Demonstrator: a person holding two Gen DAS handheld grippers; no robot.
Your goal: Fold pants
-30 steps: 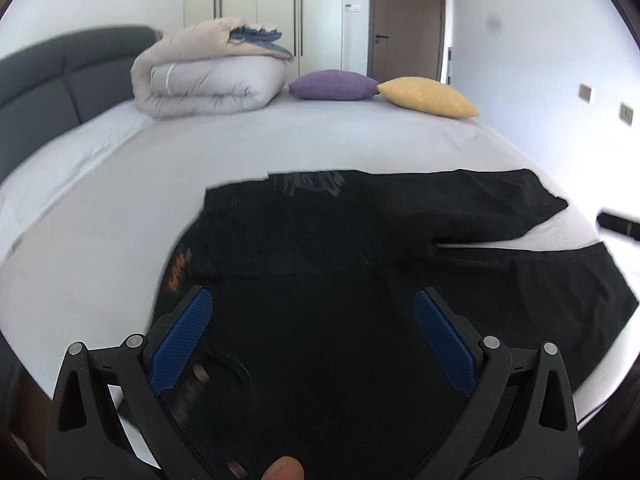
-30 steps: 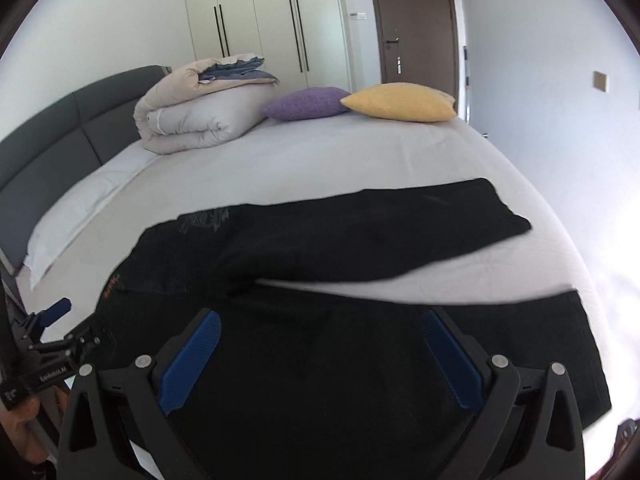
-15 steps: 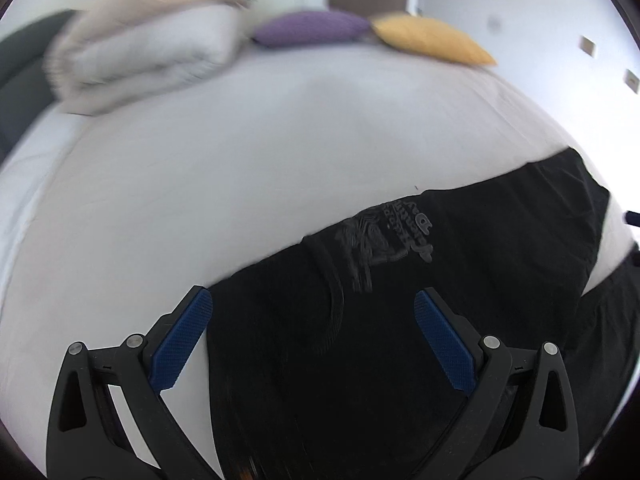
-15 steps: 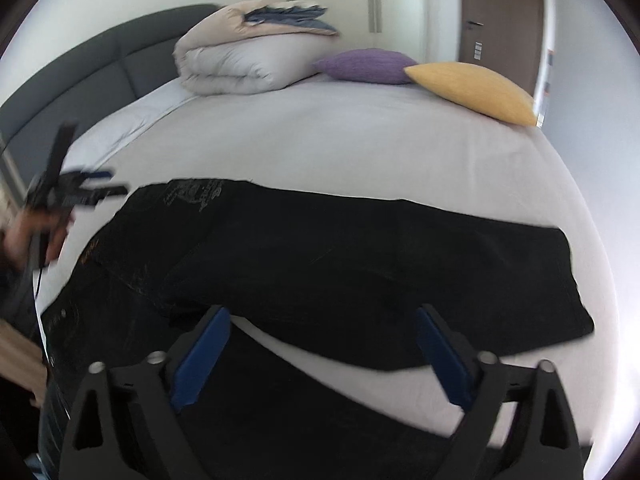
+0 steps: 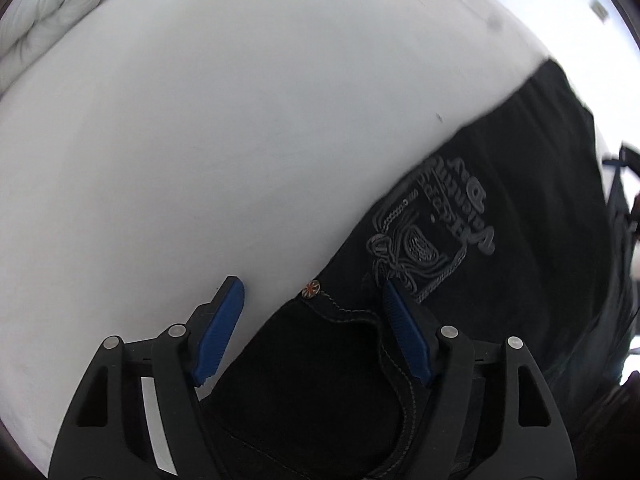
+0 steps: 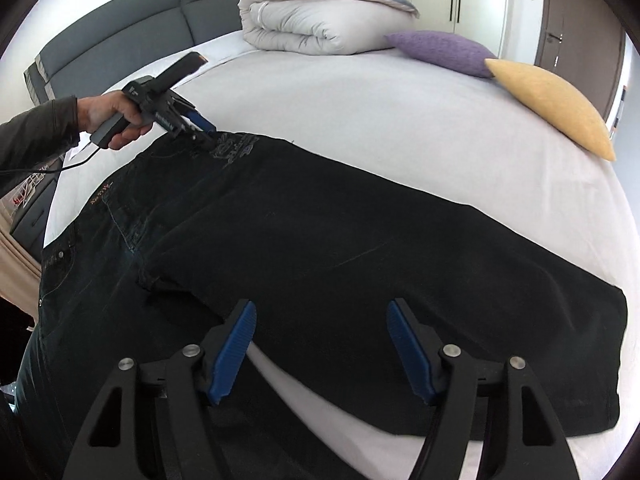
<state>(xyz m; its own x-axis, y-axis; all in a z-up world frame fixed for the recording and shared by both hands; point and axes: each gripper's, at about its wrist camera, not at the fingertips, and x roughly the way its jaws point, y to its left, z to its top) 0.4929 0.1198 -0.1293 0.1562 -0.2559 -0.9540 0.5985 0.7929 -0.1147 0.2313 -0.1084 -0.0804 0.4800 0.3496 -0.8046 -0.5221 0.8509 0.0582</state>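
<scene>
Both pairs of blue fingers are partly open, and they have just been closing. Our left gripper [image 5: 314,330] points down at the top corner of the black pants [image 6: 320,264], on the far side by the little round button [image 5: 311,289]. The edge of the cloth sits between its fingers [image 5: 218,332], but the pads do not press on it yet. Our right gripper [image 6: 322,346] hangs over the near edge of the far leg, with cloth and a strip of white bed [image 6: 360,112] between its fingers. It holds nothing yet.

The pants lie flat on the bed with both legs spread out, a gap of sheet between them. A rolled duvet [image 6: 312,24], a purple pillow [image 6: 440,52] and a yellow pillow [image 6: 552,104] sit well away at the back.

We think we are at the very start: getting hold of the far half so we can fold it over onto the near half. Next we need to go down a bit more and pinch shut on the cloth with both grippers. The cloth is thick at the waist, so the left one must bite well. Then we lift both together and bring the far leg across so the edges match.
</scene>
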